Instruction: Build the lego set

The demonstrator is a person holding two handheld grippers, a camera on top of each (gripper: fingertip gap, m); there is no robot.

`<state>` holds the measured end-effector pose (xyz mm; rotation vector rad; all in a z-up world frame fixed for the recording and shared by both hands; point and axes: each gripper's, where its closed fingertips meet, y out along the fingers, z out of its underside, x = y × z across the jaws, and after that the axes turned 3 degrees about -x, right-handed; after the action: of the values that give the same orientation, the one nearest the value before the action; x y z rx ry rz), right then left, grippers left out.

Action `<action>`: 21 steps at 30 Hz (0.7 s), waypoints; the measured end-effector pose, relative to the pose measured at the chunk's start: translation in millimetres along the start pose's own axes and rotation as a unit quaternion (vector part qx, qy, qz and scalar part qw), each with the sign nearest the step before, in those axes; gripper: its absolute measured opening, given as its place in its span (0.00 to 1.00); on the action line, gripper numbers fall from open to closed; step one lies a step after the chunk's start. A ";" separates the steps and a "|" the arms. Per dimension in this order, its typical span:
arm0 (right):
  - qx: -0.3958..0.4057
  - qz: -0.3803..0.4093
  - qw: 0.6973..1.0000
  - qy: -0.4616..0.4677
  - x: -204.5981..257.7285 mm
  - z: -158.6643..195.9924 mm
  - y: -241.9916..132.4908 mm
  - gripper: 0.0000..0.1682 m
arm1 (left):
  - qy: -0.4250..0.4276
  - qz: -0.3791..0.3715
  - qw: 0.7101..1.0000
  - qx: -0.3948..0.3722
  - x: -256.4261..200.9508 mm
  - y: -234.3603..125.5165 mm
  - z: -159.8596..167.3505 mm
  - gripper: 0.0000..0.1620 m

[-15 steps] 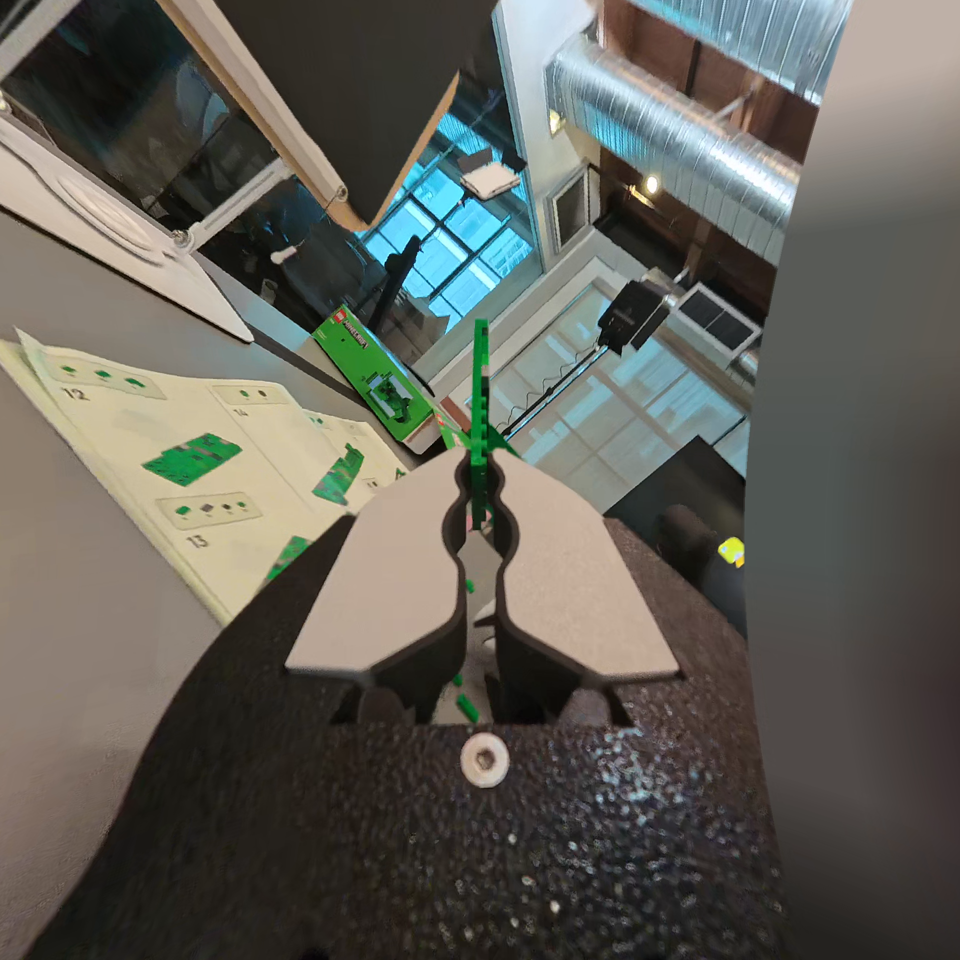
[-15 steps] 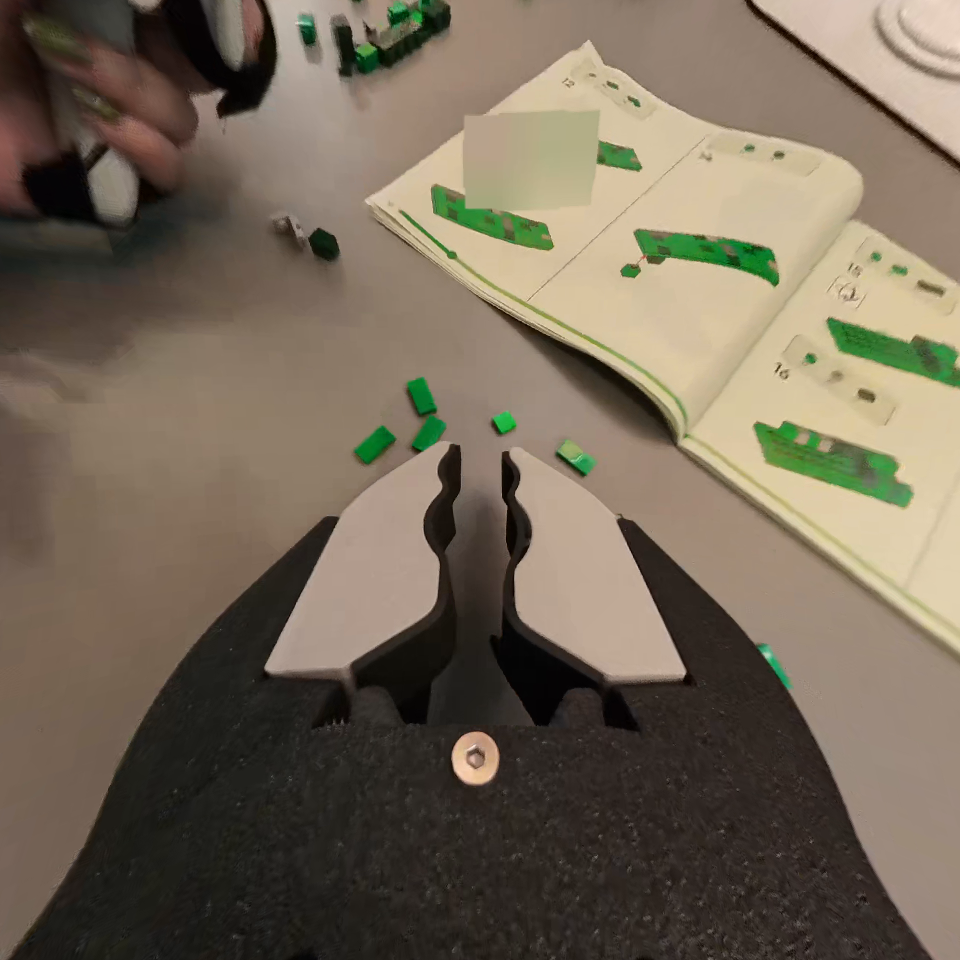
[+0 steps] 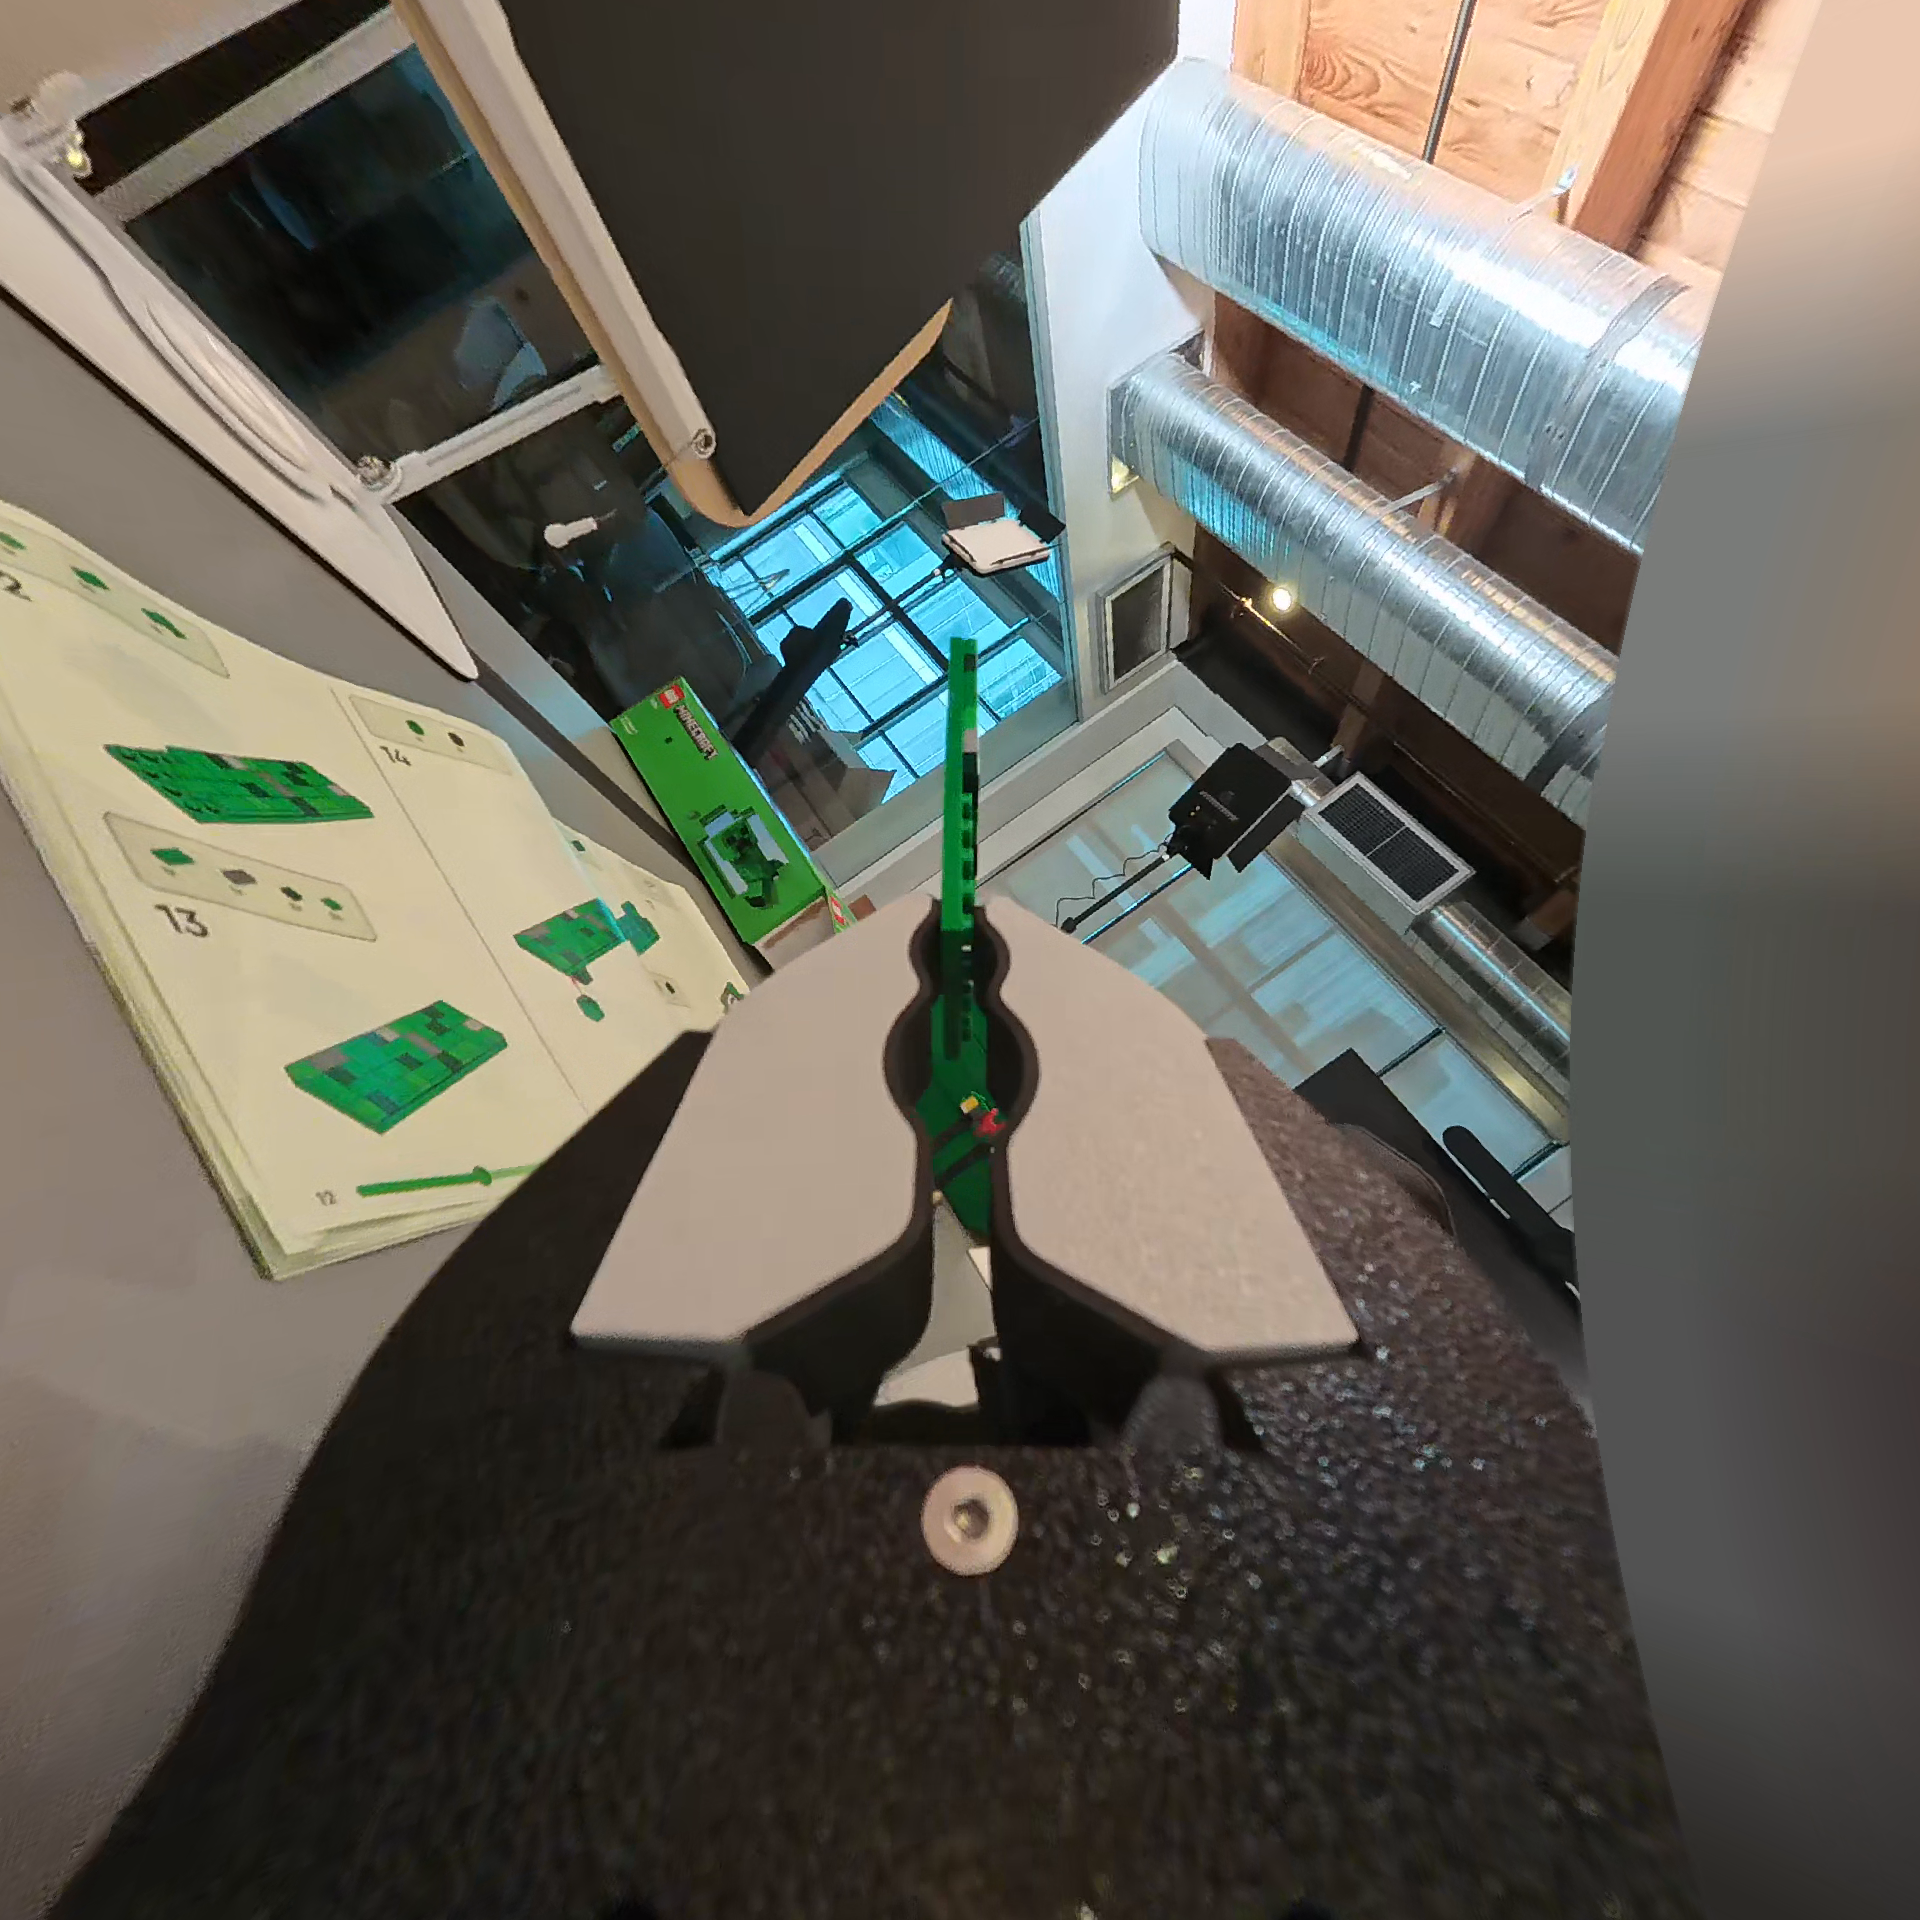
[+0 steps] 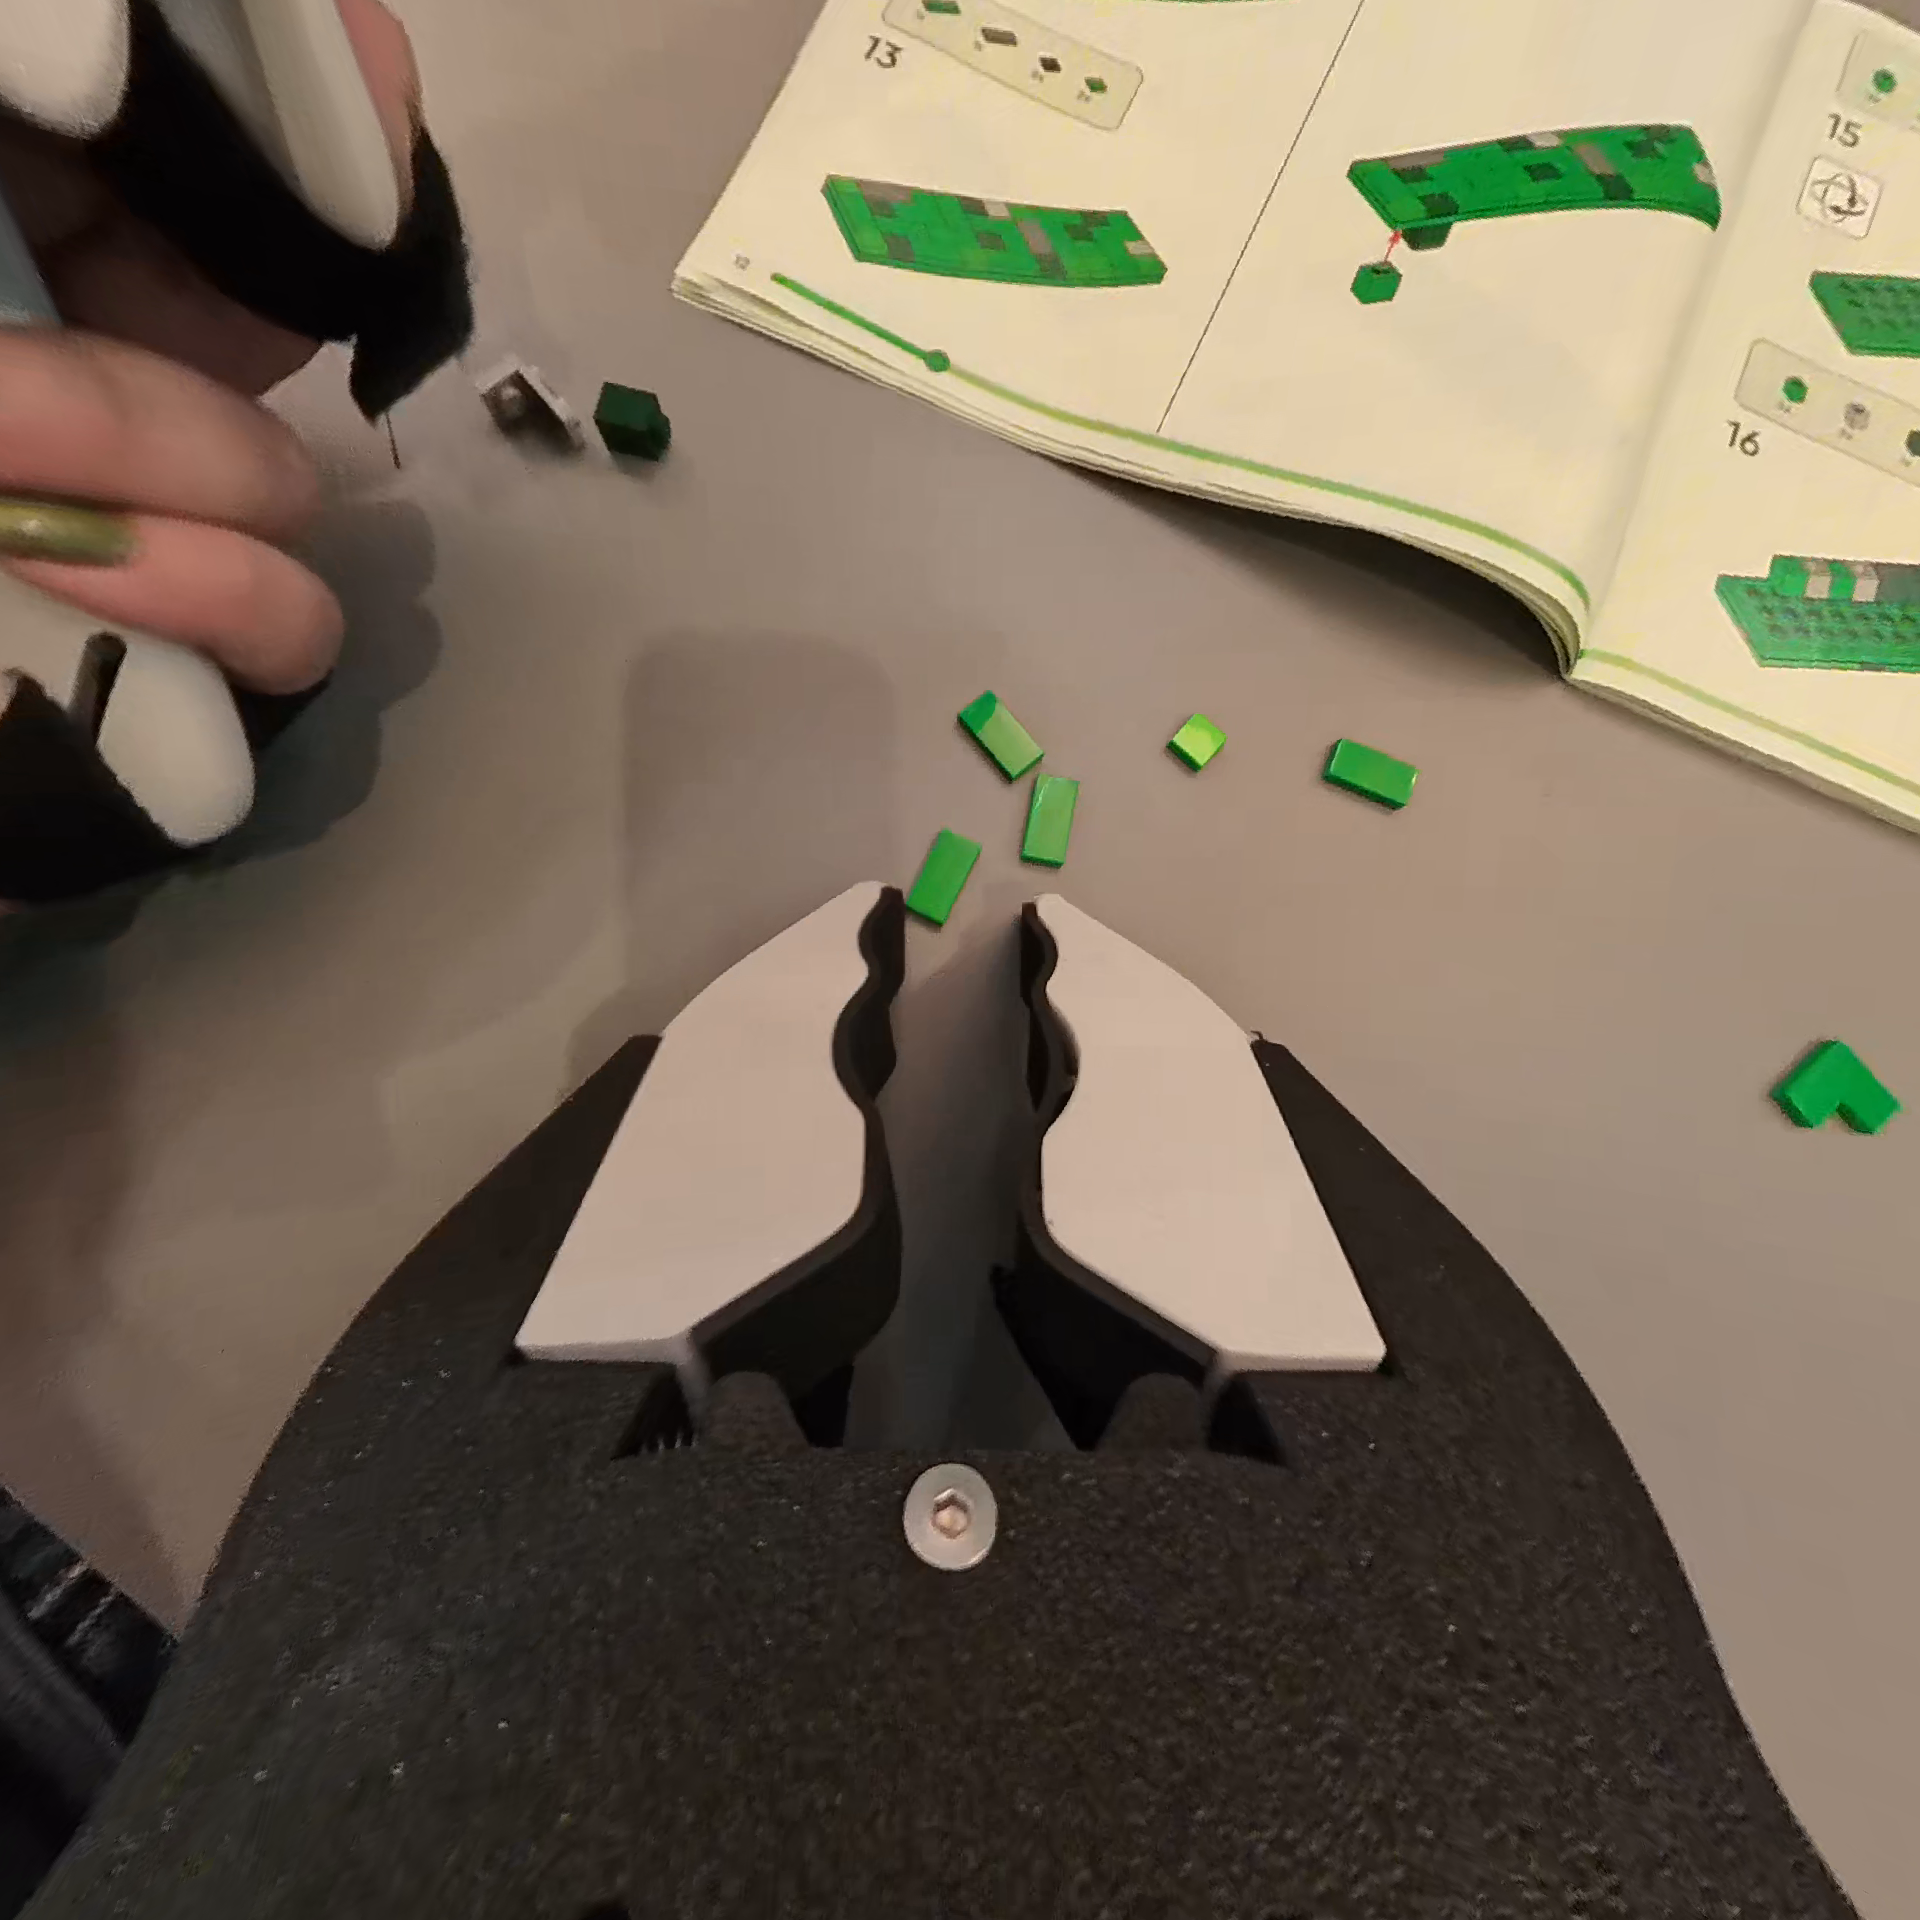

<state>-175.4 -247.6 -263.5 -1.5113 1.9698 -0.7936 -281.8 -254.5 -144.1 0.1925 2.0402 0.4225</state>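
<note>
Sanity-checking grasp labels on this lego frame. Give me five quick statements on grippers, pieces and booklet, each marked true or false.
1. The left gripper is shut on the flat green lego plate assembly, held edge-on. True.
2. The right gripper grips a tile. False: it is open and empty.
3. The open paper instruction booklet lies on the grey table. True.
4. The small flat bright green tiles sit on the booklet. False: they lie on the table beside it.
5. The dark green cube brick sits stacked atop the small grey brick. False: side by side.
</note>
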 end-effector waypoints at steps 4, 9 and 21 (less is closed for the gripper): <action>0.009 0.004 1.000 -0.015 -0.2 -3.3 3.6 0.06 | -0.013 -0.006 1.000 0.002 0.3 0.3 3.3 0.02; 0.012 0.009 0.999 -0.045 -7.9 -4.2 4.4 0.04 | -0.039 -0.017 0.999 0.017 0.5 0.3 11.1 0.02; -0.226 -0.013 0.942 -0.250 -2.1 -116.4 -61.2 0.04 | -0.123 -0.033 0.987 0.096 -0.2 2.8 46.1 0.02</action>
<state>-217.6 -242.5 -138.9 -1.7738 1.8022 0.0649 -241.6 -242.1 -163.1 0.2800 1.8354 0.1526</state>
